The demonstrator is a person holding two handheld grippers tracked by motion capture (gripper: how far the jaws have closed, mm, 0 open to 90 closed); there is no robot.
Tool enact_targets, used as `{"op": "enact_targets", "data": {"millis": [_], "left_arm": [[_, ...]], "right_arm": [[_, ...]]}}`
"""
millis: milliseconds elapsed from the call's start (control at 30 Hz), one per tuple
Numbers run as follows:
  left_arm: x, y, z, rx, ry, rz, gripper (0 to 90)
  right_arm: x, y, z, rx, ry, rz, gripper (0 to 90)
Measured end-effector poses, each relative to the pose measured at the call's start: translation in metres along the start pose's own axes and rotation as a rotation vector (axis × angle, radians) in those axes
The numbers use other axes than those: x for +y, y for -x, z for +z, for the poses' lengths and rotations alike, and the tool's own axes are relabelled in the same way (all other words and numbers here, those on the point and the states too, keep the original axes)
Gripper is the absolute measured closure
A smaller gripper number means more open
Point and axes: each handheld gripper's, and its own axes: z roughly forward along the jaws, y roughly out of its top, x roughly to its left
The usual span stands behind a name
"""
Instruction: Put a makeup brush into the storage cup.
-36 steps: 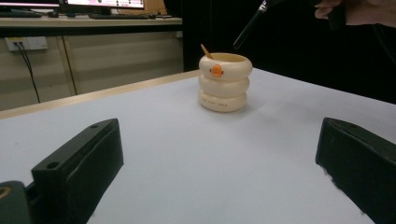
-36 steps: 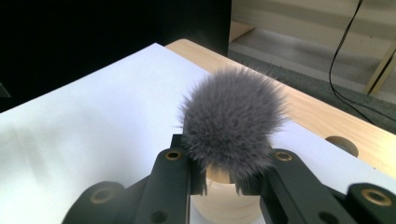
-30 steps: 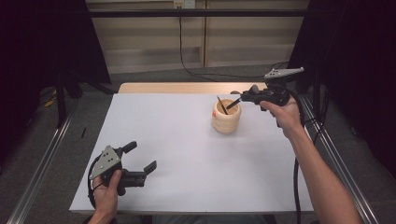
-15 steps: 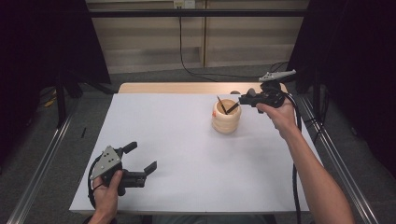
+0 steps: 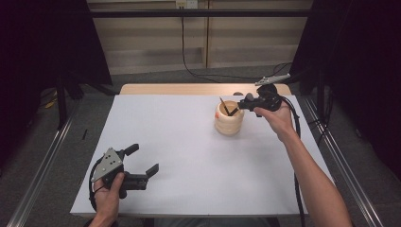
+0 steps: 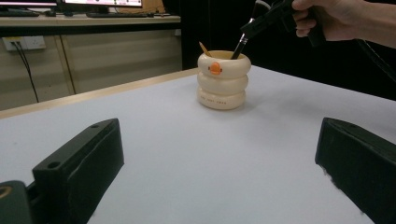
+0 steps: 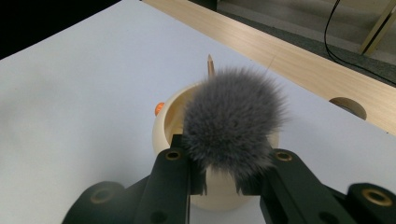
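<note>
On the white table, the right gripper, clenched on a fluffy grey makeup brush, could tip the cream ringed duck-faced holder if the handle snags its rim.

Glossy cream holder — fluffy grey brush — matt white table.

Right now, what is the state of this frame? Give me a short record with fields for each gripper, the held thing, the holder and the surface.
right gripper: shut on the brush, over the cup
brush: grey bristle head at the jaws, black handle pointing down into the cup
cup: cream, ringed, orange spot, upright; a wooden stick stands in it
left gripper: open, holding nothing, near the front edge
table: white top
</note>
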Motion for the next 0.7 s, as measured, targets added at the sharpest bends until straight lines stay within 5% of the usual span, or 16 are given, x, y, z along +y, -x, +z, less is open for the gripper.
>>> {"op": "enact_targets", "data": {"millis": [700], "left_arm": [[0.000, -0.001, 0.000, 0.004, 0.000, -0.002, 0.8]], "right_arm": [[-0.012, 0.001, 0.009, 0.010, 0.003, 0.020, 76.6]]}}
